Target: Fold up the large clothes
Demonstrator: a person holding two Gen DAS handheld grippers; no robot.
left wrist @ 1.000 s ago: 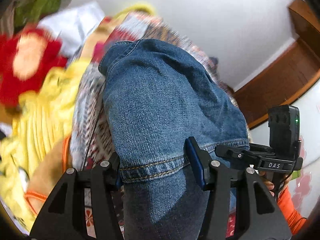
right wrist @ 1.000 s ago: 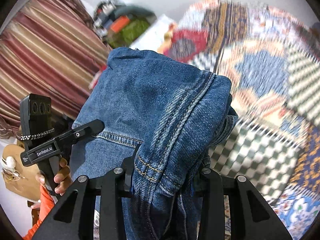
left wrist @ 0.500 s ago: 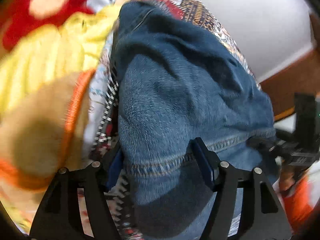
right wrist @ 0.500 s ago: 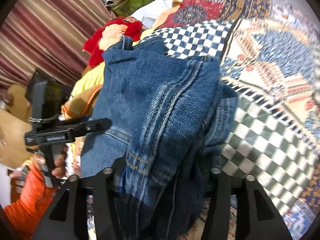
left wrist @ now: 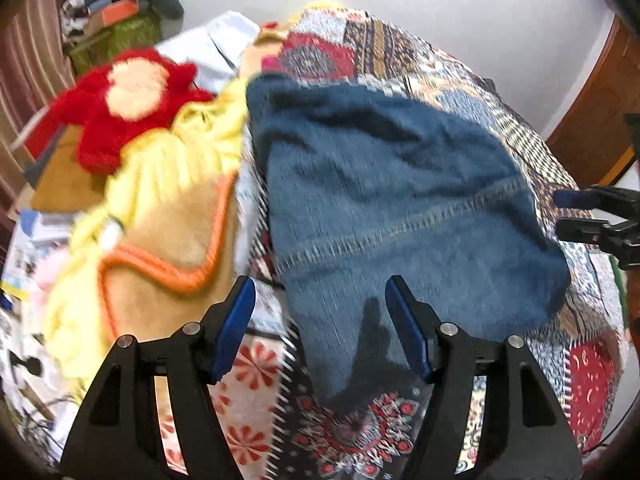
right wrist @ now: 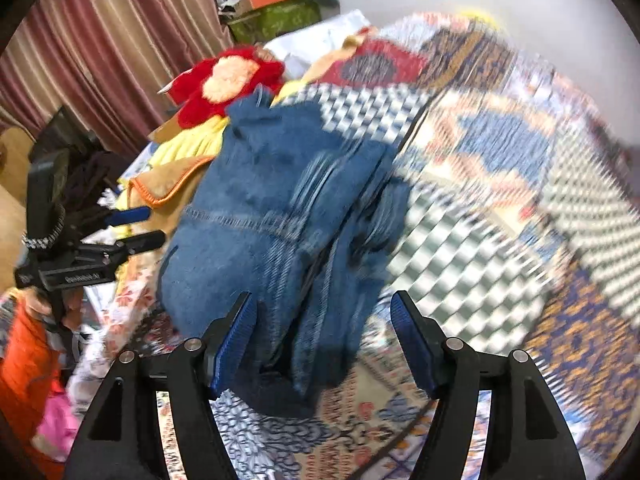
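Left wrist view: folded blue jeans [left wrist: 400,216] lie on a patchwork quilt [left wrist: 472,92] spread over the bed, with the left gripper [left wrist: 320,308] standing wide just above their near edge, its blue pads clear of the cloth; its jaws have just been opening, and denim lies under the gap rather than being pinched in it. From the right wrist view the right gripper [right wrist: 322,324] is likewise wide, its jaws having just opened too, with the jeans' thick stacked edge below and between the pads but not squeezed.

The bundle looks loose. Its layers on the right side splay and bulge, so the fold could slump open if nothing presses it flat. A fingertip drawn back carelessly might snag a seam or hem and drag the top layer askew. The quilt beneath is soft and uneven, which may let the stack tilt.

Denim here is heavy, stiff, mid-blue, with pale double-stitched seams and rounded folds. The quilt is thin printed cotton, checks and florals in red, navy and cream. Just beside the jeans lies a tan blanket [left wrist: 176,224] with orange binding, then crumpled yellow fabric [left wrist: 168,152], and farther off a fuzzy red plush toy [left wrist: 120,104]. A striped maroon curtain [right wrist: 112,40] hangs behind
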